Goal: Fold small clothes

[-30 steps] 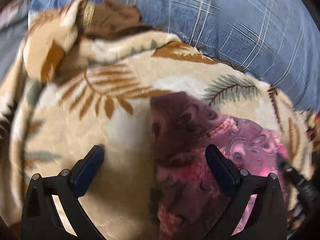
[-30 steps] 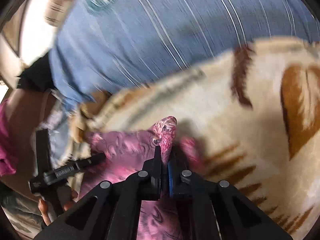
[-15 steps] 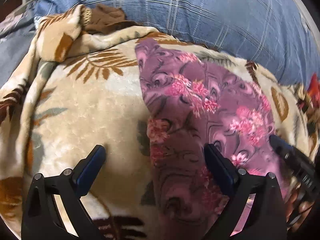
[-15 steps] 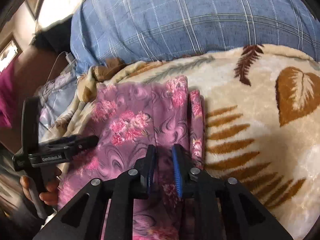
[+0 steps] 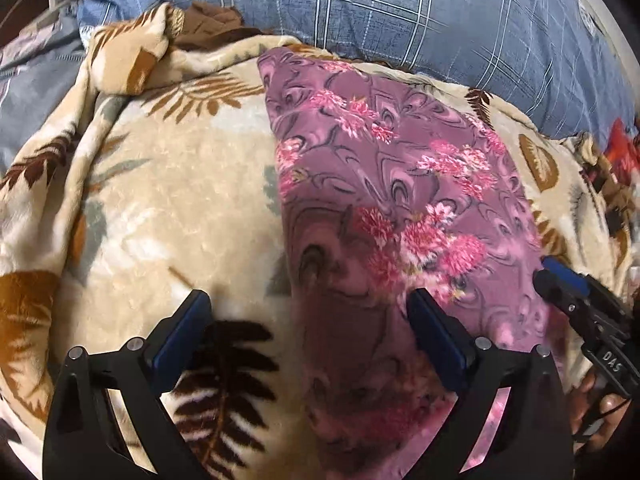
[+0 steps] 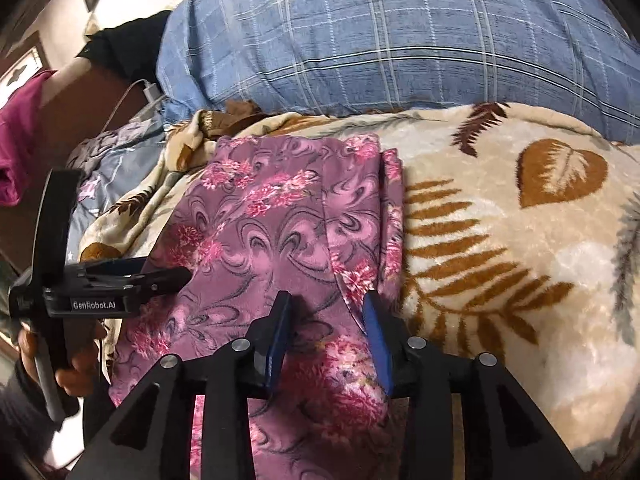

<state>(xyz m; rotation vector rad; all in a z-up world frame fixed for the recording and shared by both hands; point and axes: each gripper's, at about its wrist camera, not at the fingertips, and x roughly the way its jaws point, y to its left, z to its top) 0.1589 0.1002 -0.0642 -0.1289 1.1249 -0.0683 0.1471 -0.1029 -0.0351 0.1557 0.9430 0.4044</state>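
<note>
Left wrist view: the purple flowered cloth (image 5: 400, 208) now lies spread flat on the leaf-print blanket (image 5: 168, 208), where a second ago it was a dark bunched heap close under the camera. It reaches from near the blue checked pillow (image 5: 400, 12) down past the lower edge of the picture. The left tongs (image 5: 308, 320) stand wide and released, as they did a second ago; the right-hand finger (image 5: 436, 336) sits over the cloth and the other over bare blanket, neither pinching anything. The tip of the right tongs (image 5: 560, 280) pokes in from the right edge, over the cloth's border. Only this view shows a red patch at the far right.

Right wrist view: the right tongs (image 6: 328, 320) were clenched on a peak of the cloth (image 6: 280, 240) a second ago; their jaws have just been opening and now stand apart with the cloth lying flat beneath them, let go. A folded strip runs along the cloth's right edge, which the other view does not show clearly. Only here do you see the left tongs (image 6: 176, 276) from the side, held in a hand (image 6: 76, 364), a magenta garment (image 6: 20, 132) at the left, and a white charger with its cable (image 6: 150, 92).

Count: one purple cloth, one blanket, one pillow, two tongs.
</note>
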